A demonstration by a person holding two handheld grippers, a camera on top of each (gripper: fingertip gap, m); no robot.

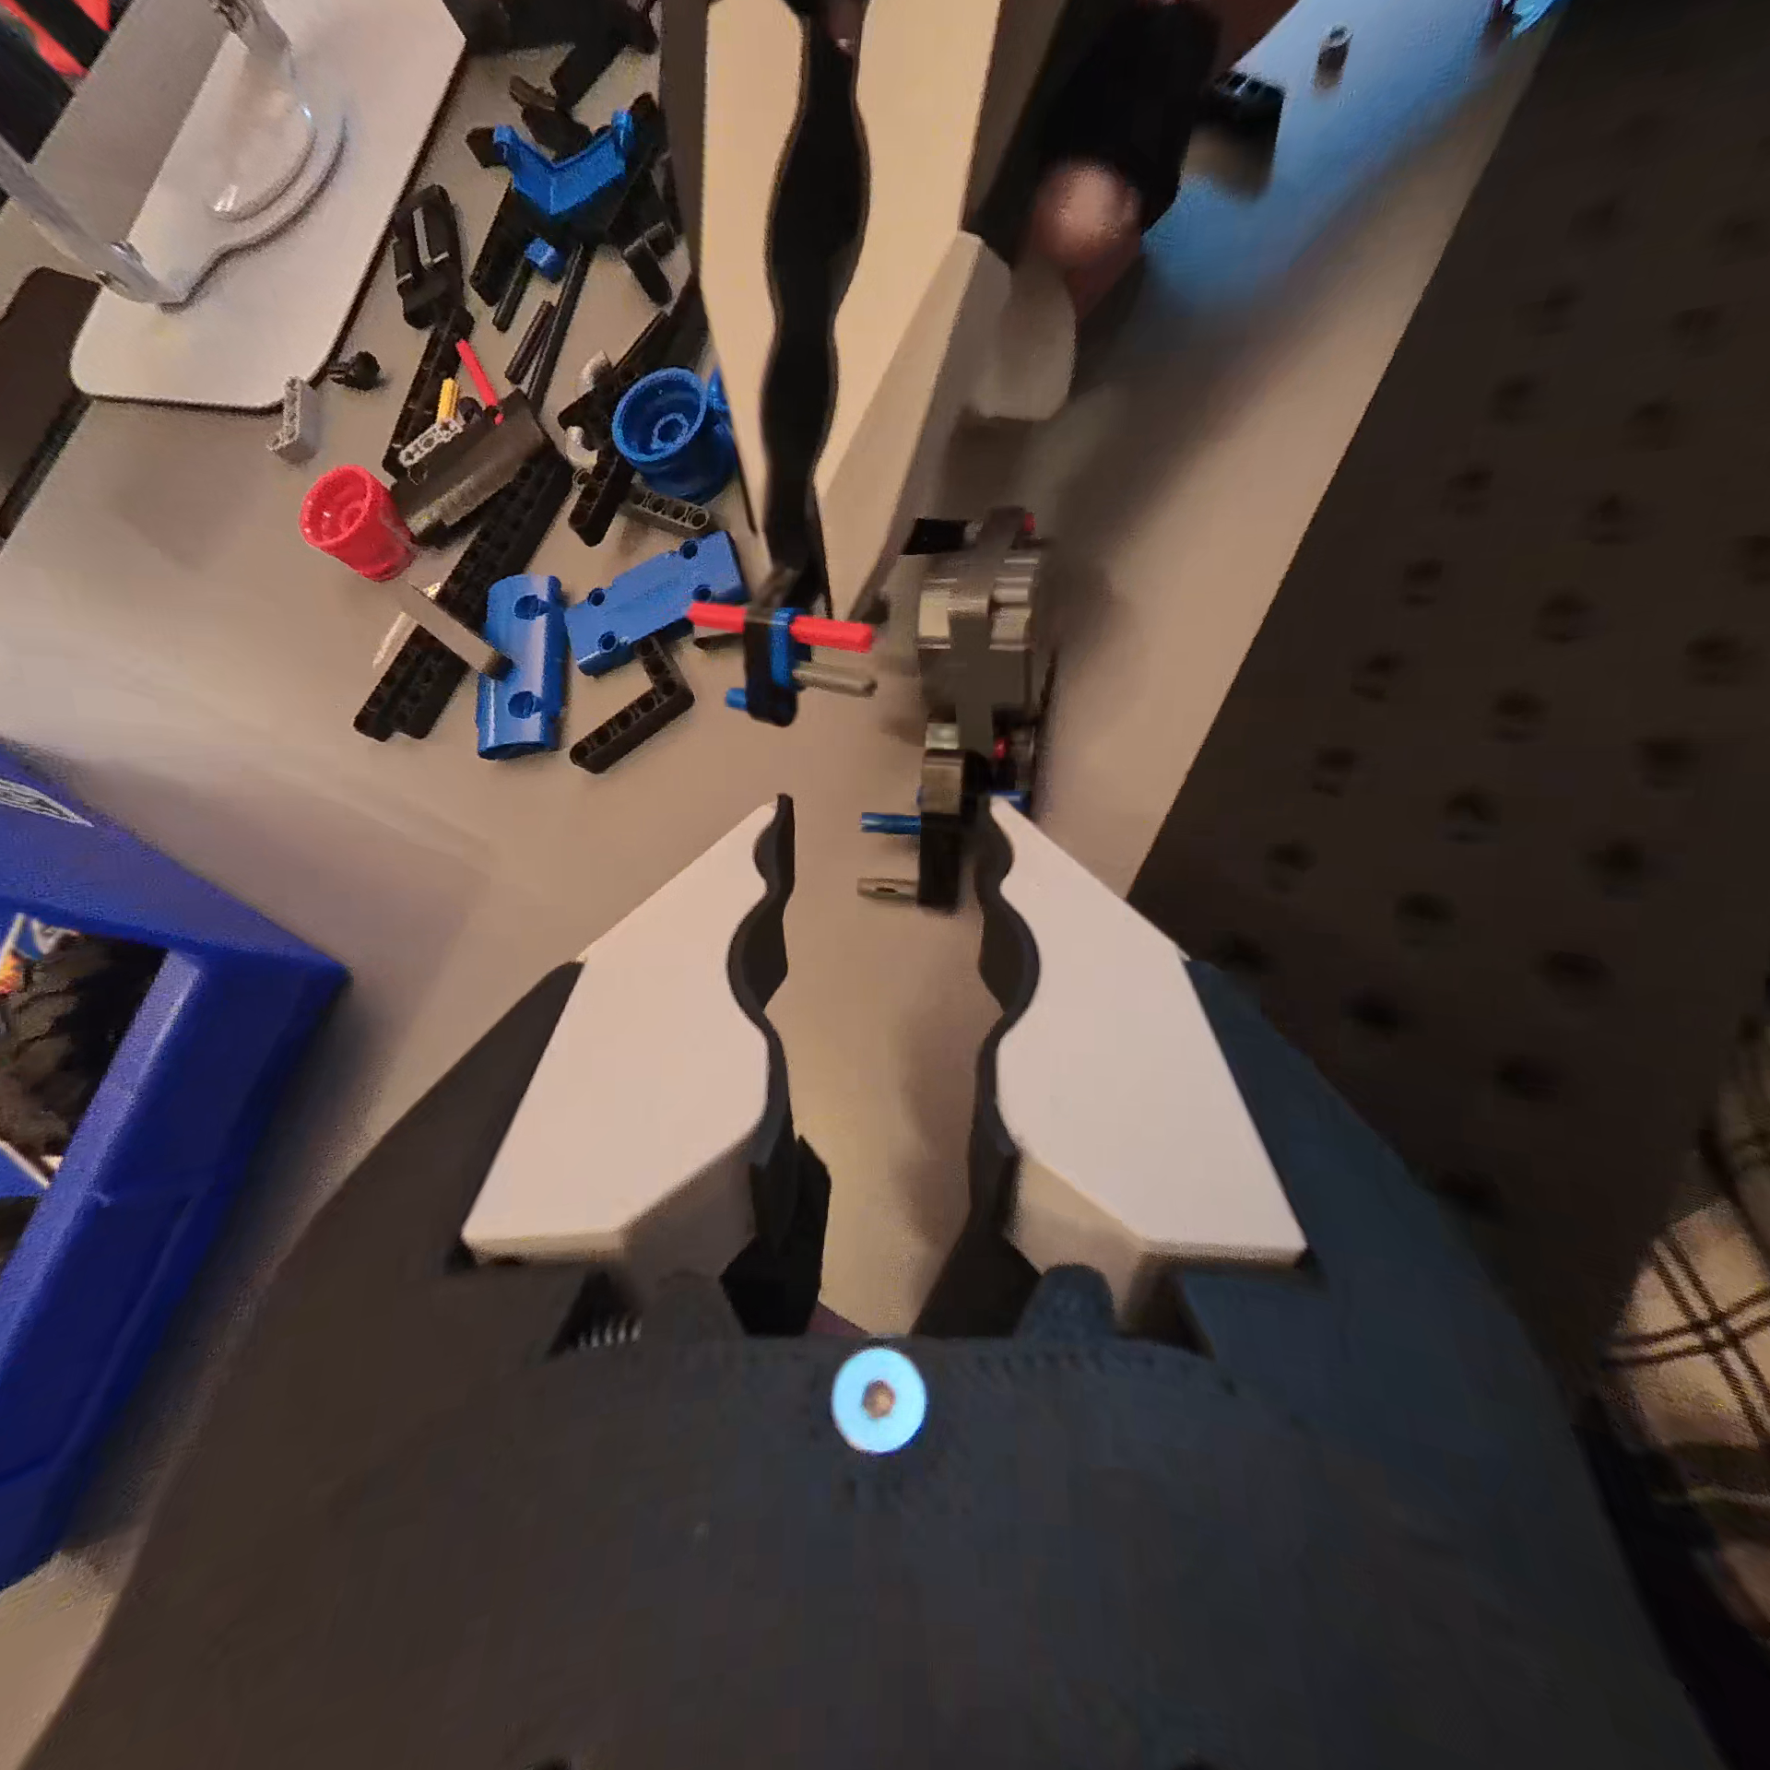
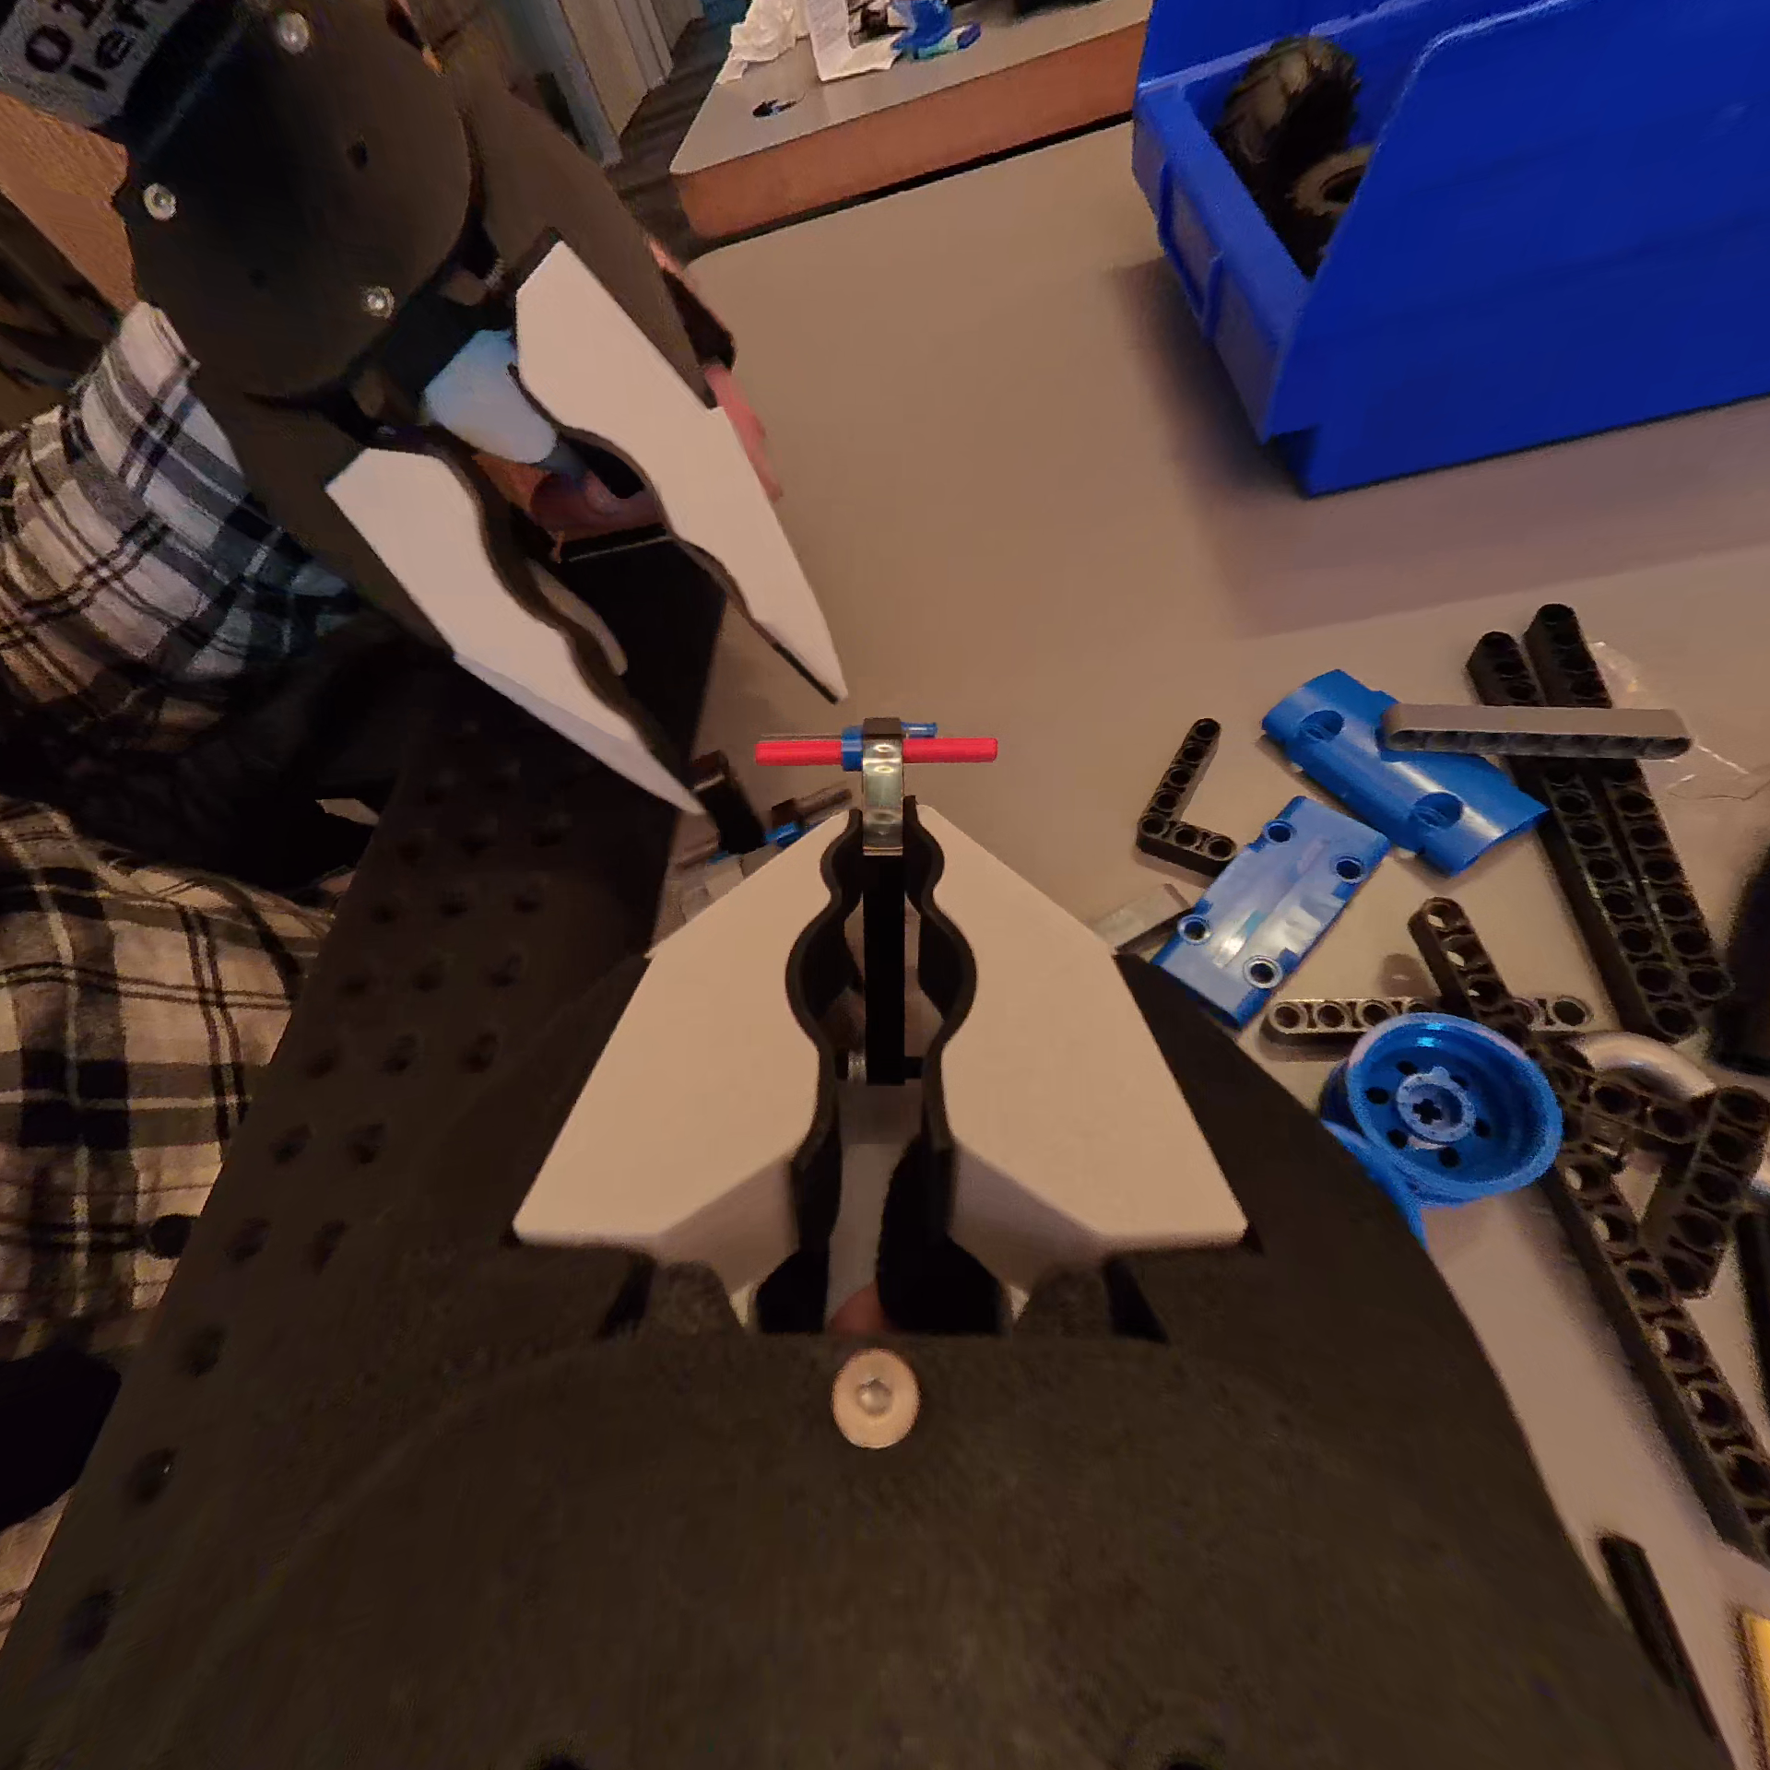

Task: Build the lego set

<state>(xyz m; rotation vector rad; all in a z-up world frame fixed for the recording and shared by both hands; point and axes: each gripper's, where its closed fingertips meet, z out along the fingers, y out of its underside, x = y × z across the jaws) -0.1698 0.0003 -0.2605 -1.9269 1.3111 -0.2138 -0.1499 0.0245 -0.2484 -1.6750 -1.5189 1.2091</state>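
Grey table [image 2: 1006,460] spread with loose parts, blue bin [image 2: 1532,287] behind. The grey assembly [image 1: 987,632] sits at the table's edge, just ahead of the left gripper [image 1: 886,814], jaws spread and empty. The right gripper [image 2: 881,814] pinches a black beam [image 2: 882,958] carrying the red axle [image 2: 876,750], crosswise, pointing toward that assembly.

Partial print on grey band [image 2: 57,48]
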